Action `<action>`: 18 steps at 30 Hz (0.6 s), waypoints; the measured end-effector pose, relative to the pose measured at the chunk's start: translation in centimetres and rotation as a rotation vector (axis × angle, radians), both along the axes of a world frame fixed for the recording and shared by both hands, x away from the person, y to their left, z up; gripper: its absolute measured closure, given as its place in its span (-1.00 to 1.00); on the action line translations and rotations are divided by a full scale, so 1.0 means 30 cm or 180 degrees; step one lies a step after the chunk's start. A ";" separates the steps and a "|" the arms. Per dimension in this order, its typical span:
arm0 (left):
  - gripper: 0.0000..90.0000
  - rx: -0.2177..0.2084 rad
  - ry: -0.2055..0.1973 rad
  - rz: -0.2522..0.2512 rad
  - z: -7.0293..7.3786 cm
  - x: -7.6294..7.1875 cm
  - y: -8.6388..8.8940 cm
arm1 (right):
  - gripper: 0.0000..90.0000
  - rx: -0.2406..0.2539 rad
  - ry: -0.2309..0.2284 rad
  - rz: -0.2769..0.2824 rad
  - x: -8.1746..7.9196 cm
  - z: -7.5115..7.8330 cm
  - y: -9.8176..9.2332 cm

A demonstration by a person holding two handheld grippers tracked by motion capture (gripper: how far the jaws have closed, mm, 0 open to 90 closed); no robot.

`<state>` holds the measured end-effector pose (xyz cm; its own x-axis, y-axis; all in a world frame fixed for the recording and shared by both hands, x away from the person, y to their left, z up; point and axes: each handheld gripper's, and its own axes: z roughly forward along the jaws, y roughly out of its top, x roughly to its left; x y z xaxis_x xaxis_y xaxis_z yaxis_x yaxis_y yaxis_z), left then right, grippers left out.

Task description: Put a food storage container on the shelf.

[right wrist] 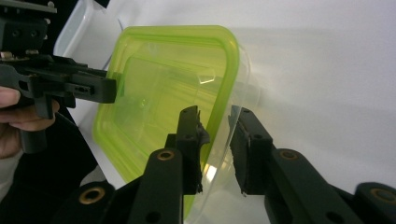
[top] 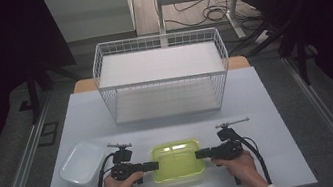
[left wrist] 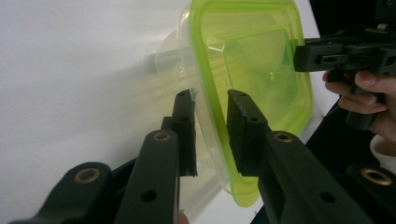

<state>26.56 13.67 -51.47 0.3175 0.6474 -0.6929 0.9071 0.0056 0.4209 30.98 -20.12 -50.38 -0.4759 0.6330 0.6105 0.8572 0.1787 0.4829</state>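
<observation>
At the counter's near edge, our left claw (left wrist: 211,135) and right claw (right wrist: 215,149) straddle the box (top: 177,160) rims, apart; we should close evenly.

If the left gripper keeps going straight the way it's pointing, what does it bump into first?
Probably the green-lidded container: the left gripper points right at its side, and its open jaws already straddle the lid's rim. Beyond it, the right gripper faces back from the other side.

container lid (top: 177,159): translucent lime green | second container (top: 82,164): white | wire basket (top: 161,75): white grid | table (top: 270,122): pale grey | grippers' jaws: black
</observation>
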 end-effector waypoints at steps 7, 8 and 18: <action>0.75 0.0012 -0.0186 0.0060 0.030 -0.019 0.001 | 0.74 0.0053 -0.0111 0.0036 -0.015 0.024 -0.007; 0.75 0.0022 -0.0195 0.0056 0.033 -0.020 0.001 | 0.74 0.0052 -0.0149 0.0050 -0.018 0.032 -0.008; 0.75 0.0035 -0.0485 0.0008 0.086 -0.037 0.004 | 0.74 0.0055 -0.0483 0.0102 -0.041 0.086 -0.010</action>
